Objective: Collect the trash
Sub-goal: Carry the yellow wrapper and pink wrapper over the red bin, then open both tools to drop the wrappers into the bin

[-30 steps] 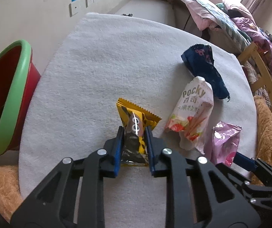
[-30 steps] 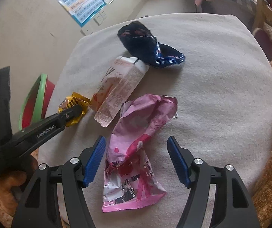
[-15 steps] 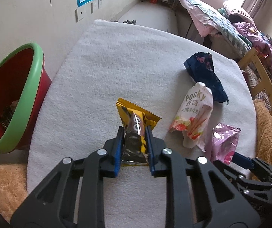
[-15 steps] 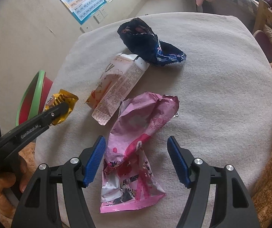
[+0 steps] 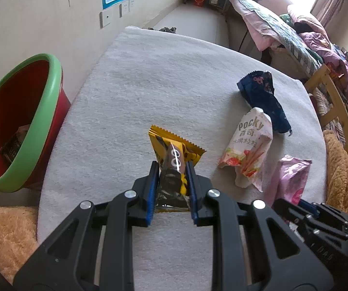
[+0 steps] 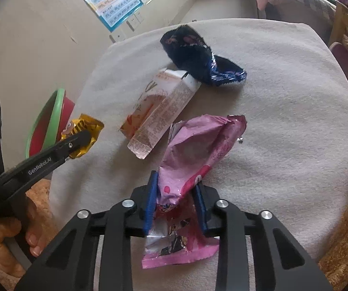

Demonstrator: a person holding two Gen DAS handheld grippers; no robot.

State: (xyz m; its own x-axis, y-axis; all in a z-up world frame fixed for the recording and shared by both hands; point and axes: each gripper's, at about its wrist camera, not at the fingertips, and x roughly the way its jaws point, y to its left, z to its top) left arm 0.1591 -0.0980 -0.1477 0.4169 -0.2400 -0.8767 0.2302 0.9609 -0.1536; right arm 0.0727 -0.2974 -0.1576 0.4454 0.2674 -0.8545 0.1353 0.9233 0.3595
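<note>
The left tool [image 5: 171, 179] grips a yellow wrapper [image 5: 174, 155] at the frame's centre, above the counter [image 5: 149, 84]. The right tool [image 6: 176, 194] pinches a pink wrapper [image 6: 193, 150] lying low in the frame. A red bin [image 5: 16, 126] sits far left.

Left gripper [image 5: 171, 177] clamped on yellow-and-brown crinkled foil snack wrapper [image 5: 174, 160], held above the grey-white fuzzy cloth-covered table [image 5: 149, 92]. Red plastic bin with green rim [image 5: 21, 126] sits off the table's left edge, some dark trash inside. On the cloth to the right: white Pocky pouch [image 5: 249, 150], dark blue crumpled wrapper [image 5: 263, 99] touching its top, pink foil wrapper [image 5: 290, 179] nearer. Black right gripper body [image 5: 319, 225] at lower right, fingertips partly visible at pink wrapper.
</note>
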